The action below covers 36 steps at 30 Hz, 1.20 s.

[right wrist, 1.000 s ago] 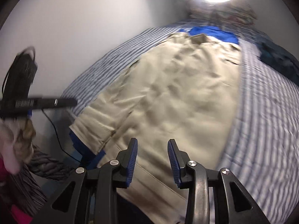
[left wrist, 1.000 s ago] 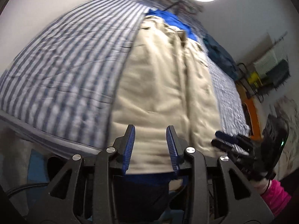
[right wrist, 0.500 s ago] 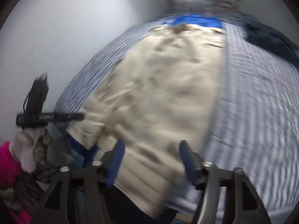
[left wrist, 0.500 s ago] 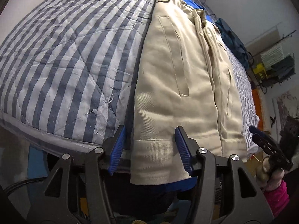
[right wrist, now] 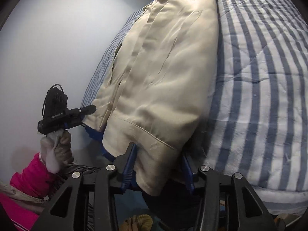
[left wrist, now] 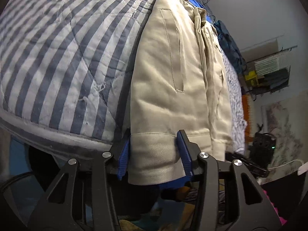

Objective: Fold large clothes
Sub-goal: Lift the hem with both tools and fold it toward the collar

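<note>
Between the spread-apart pads of both the left tongs (left wrist: 153, 154) and the right tongs (right wrist: 157, 167) hangs the hem of the beige jacket (left wrist: 171, 73) lying on the striped bed (left wrist: 57, 48), so closing unevenly could skew the fold.

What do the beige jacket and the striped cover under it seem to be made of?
The beige jacket looks like matte cotton twill: fine diagonal weave shows at its hem band. The striped cover looks like soft quilted cotton, with stitched diamond lines, puffy panels and loose threads. The exact fibre of either cannot be told.
</note>
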Each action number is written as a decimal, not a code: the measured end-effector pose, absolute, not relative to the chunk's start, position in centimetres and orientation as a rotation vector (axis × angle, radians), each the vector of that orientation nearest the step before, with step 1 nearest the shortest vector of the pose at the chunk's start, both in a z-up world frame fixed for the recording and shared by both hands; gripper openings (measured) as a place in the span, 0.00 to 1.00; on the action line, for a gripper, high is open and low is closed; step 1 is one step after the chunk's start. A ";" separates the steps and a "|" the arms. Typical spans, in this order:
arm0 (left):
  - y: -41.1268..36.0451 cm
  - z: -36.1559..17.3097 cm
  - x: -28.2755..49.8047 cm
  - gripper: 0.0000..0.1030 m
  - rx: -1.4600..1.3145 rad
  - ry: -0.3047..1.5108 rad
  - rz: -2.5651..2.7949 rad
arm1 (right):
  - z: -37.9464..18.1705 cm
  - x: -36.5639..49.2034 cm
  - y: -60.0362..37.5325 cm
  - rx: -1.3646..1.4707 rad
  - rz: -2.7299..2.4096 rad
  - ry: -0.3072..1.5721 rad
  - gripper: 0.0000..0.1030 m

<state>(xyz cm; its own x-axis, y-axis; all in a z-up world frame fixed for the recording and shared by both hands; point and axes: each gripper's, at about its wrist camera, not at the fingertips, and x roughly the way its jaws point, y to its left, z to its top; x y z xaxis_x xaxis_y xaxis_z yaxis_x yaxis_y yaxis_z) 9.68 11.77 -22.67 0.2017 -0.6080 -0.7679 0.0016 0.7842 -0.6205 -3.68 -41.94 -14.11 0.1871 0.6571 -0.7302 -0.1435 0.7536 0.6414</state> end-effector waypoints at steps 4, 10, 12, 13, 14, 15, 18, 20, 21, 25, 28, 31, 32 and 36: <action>11.4 -22.6 9.4 0.40 -0.530 1.309 -0.454 | -14.7 -3.4 -42.2 0.548 0.595 1.276 0.31; 11.1 -22.2 9.1 0.37 -0.523 1.300 -0.447 | -14.7 -3.0 -42.7 0.586 0.613 1.273 0.44; 11.1 -22.5 9.2 0.36 -0.548 1.310 -0.445 | -15.4 -2.8 -42.9 0.612 0.617 1.294 0.43; 11.1 -22.3 9.2 0.28 -0.546 1.306 -0.449 | -15.4 -2.8 -42.8 0.611 0.614 1.294 0.34; 11.1 -21.7 9.1 0.24 -0.545 1.294 -0.453 | -15.2 -2.7 -42.9 0.611 0.610 1.295 0.30; 11.0 -21.4 9.1 0.21 -0.550 1.286 -0.453 | -14.9 -2.7 -43.1 0.626 0.614 1.291 0.23; 11.1 -20.4 9.3 0.17 -0.590 1.270 -0.456 | -13.9 -2.5 -44.1 0.732 0.641 1.248 0.16; 11.1 -19.7 9.5 0.17 -0.625 1.263 -0.468 | -12.9 -2.4 -44.3 0.751 0.653 1.220 0.15; 11.1 -19.3 9.8 0.16 -0.649 1.255 -0.475 | -12.4 -2.3 -44.3 0.762 0.660 1.205 0.15; 10.8 -16.8 11.3 0.16 -0.678 1.202 -0.493 | -10.7 -1.6 -44.7 0.811 0.673 1.155 0.14; 10.3 -15.0 13.1 0.15 -0.686 1.169 -0.497 | -9.3 -0.3 -44.8 0.826 0.663 1.116 0.14; 9.6 -13.7 15.1 0.15 -0.685 1.145 -0.489 | -7.8 1.8 -44.7 0.799 0.641 1.087 0.14; 9.4 -13.5 16.2 0.15 -0.696 1.144 -0.483 | -7.3 2.7 -44.7 0.788 0.630 1.084 0.14; 8.7 -13.9 19.5 0.15 -0.728 1.151 -0.445 | -6.6 5.9 -45.0 0.775 0.572 1.074 0.13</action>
<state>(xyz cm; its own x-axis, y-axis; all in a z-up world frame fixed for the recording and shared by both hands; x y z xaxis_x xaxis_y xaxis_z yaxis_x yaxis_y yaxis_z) 19.54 8.74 -13.91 0.3603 -0.6595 -0.6597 -0.0441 0.6943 -0.7183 5.92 -44.97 -6.63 0.3796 0.7417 -0.5530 -0.0442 0.6116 0.7900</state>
